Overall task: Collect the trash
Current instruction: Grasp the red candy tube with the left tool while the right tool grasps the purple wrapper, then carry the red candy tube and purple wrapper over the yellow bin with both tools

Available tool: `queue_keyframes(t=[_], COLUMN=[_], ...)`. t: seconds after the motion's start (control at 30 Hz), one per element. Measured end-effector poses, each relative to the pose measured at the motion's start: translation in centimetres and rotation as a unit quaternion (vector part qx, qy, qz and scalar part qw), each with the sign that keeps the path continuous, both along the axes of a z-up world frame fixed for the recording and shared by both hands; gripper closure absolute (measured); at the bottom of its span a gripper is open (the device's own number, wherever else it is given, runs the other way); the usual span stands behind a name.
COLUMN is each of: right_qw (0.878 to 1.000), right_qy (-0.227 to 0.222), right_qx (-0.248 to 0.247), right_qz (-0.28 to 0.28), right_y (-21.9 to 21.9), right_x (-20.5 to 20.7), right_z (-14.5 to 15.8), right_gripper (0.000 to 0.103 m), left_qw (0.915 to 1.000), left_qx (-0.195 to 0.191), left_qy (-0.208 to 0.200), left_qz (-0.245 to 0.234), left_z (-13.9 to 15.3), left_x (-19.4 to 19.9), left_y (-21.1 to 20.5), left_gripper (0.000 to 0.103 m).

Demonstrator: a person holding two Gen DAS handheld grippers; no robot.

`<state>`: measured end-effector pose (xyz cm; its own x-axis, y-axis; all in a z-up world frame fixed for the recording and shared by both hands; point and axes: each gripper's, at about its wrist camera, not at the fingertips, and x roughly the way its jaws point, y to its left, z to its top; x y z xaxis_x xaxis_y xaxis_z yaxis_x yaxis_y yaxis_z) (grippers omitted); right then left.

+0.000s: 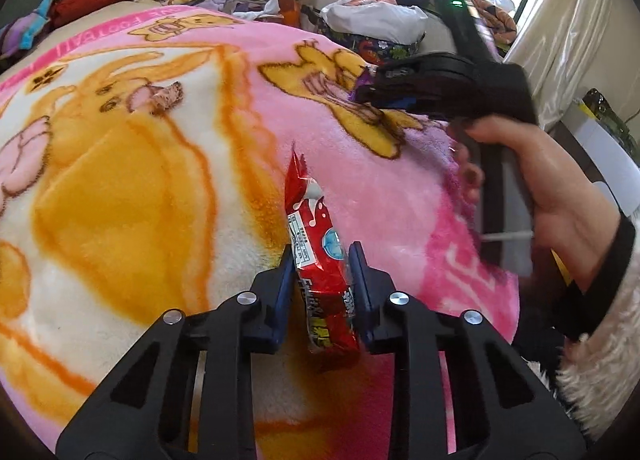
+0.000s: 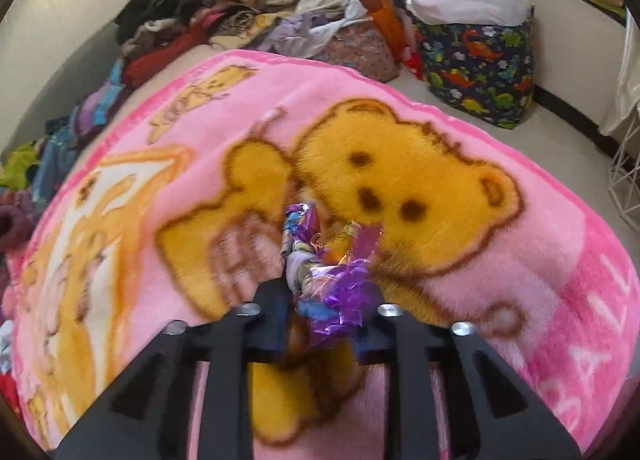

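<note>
Left hand-held gripper point(image 1: 322, 260) clamped on a red wrapper point(image 1: 320, 260); right hand-held gripper point(image 2: 328, 292) clamped on a purple wrapper point(image 2: 332, 272), above a pink blanket point(image 2: 460, 280).

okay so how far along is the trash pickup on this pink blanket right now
Nothing shows as binned yet; no bin is in view. In hand: the left gripper is closed on a red snack wrapper, and the right gripper on a crumpled purple wrapper. Left: lifting both off the pink blanket and one small scrap farther up it.
</note>
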<state>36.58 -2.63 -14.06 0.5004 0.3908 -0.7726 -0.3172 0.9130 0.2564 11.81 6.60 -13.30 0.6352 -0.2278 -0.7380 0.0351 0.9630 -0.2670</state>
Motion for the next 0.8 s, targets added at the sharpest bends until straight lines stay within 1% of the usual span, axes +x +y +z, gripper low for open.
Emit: queue_keyframes(t=[0.1,0.2,0.37,0.53,0.67,0.8], right_qw=[1.0,0.999,0.997,0.996,0.996,0.995], right_qy=[-0.012,-0.025,-0.05,-0.059,-0.056,-0.065], right_qx=[0.016,0.027,0.052,0.055,0.053,0.05], right_qz=[0.005,0.003,-0.015,-0.033,-0.044,-0.052], right_y=[-1.2,-2.4,-5.8,-8.7,-10.7,-12.2], right_x=[-2.0,-3.9,-7.7,-10.7,-12.8,-14.6], right_z=[1.1,2.4,5.1,6.5,7.1,7.7], right_gripper=[0.084,0.084,0.084,0.084,0.084,0.084], left_qw=[1.0,0.9998,0.9993,0.9981,0.997,0.9959], left_qx=[-0.008,-0.018,-0.02,-0.018,-0.015,-0.015], left_qy=[-0.003,-0.007,-0.03,-0.052,-0.066,-0.075], left_qz=[-0.002,-0.005,-0.012,-0.026,-0.037,-0.048], left_z=[0.1,0.6,2.3,4.1,5.3,6.2], left_x=[0.0,0.1,0.2,0.3,0.3,0.2], left_y=[0.1,0.1,-0.7,-2.2,-3.6,-5.0], left_gripper=[0.088,0.088,0.088,0.088,0.088,0.088])
